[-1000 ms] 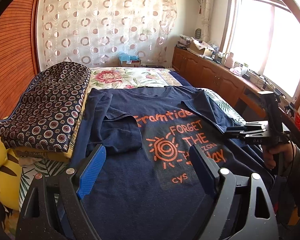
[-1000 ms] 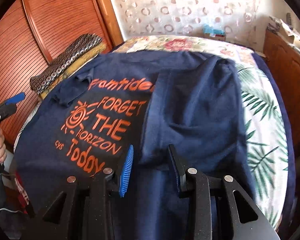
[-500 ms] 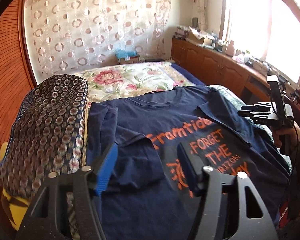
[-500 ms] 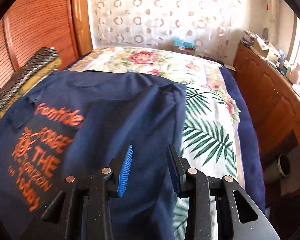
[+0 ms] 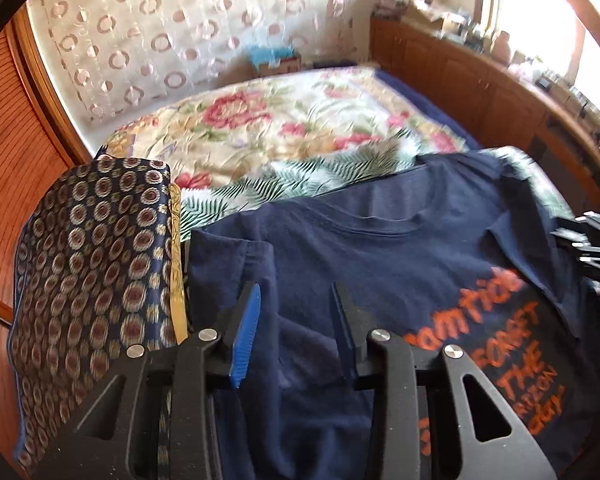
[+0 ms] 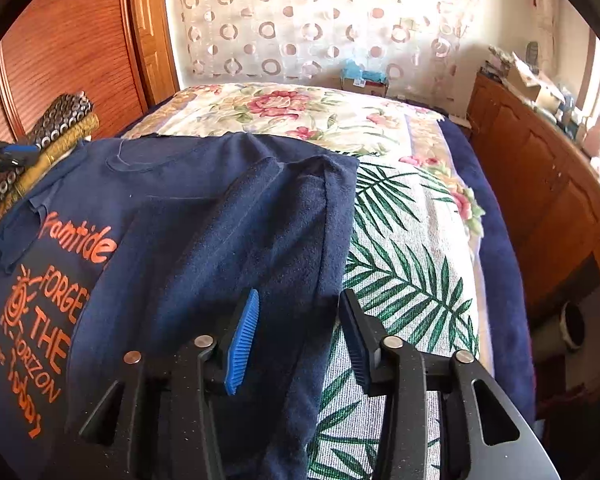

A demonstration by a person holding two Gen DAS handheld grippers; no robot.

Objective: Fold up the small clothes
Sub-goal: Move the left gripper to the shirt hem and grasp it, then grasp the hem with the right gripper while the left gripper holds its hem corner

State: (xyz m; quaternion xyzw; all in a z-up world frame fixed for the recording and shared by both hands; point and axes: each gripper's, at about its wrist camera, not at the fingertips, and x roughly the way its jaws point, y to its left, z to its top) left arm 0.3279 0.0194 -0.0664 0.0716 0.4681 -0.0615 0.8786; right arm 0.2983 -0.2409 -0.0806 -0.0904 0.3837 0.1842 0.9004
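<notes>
While the left wrist view looks down the left gripper, the navy T-shirt fills the lower centre and right of frame, spread on the bed with its collar toward the upper right. Its folded-in left sleeve lies directly between and below the jaws, long axis running up the frame. Jaws have just been closing; they stand part-way apart and no pad visibly presses cloth, so released. A stack of patterned folded cloth sits just beside the shirt at left. Right gripper body shows at the right edge.

Right wrist view: right gripper sits over the shirt's other side, already folded inward as a long navy strip running from lower centre to upper centre. Its outer folded edge falls between the jaws, palm-print cover to the right. Jaws have just been opening; released, nothing pinched. Fabric is soft matte knit, limp, with orange print at lower left. Judgement: left hand is nearer the unfinished side.
</notes>
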